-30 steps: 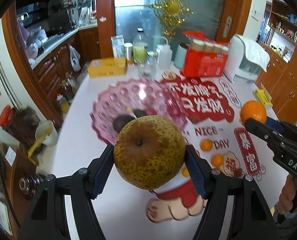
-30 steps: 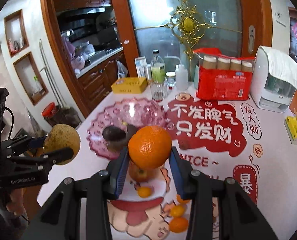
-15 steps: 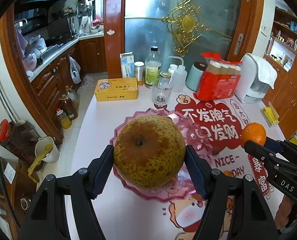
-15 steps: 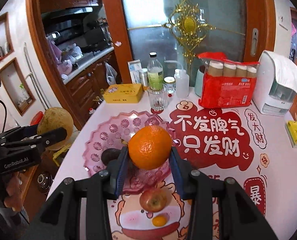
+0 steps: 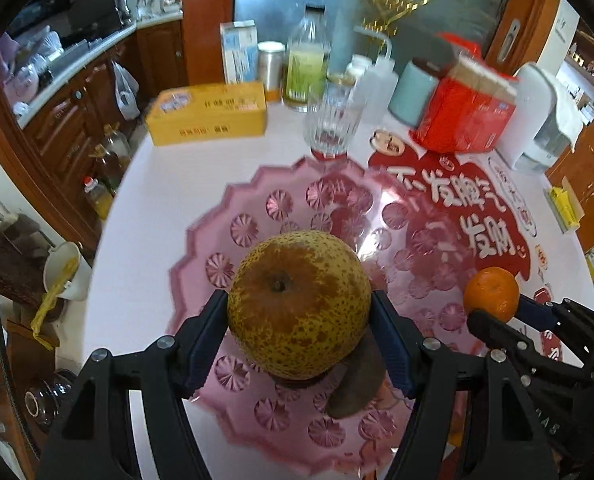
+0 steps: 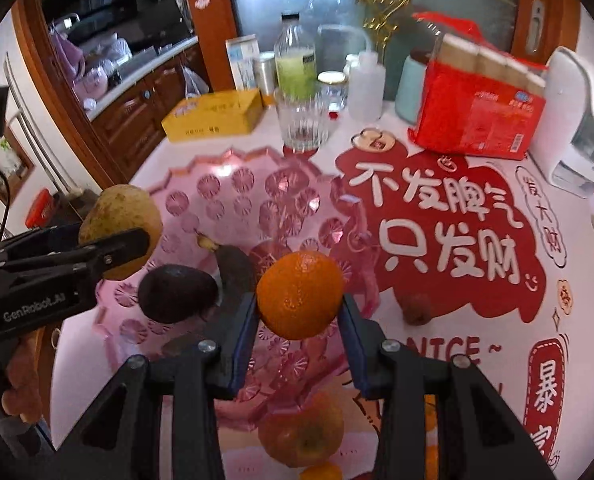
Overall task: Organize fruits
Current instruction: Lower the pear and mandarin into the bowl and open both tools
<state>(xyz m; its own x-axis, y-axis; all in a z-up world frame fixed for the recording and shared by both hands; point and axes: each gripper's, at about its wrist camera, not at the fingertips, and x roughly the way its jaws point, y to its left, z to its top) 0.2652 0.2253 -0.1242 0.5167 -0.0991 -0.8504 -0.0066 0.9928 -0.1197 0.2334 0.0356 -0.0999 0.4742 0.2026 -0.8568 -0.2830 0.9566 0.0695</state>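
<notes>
Both grippers have advanced over the pink bowl [image 6: 233,184]: left gripper [image 5: 299,334] clamps the pear [image 5: 299,306], right gripper [image 6: 299,320] the orange [image 6: 300,294]. Lowering each close to the bowl's floor before letting go, clear of the one avocado [image 6: 177,292], looks wise. One apple [image 6: 301,436] waits outside.

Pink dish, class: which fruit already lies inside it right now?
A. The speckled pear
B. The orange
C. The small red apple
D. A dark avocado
D. The avocado rests in the dish, while the pear is clamped in the left tool and the orange in the right tool, both held above it.
</notes>
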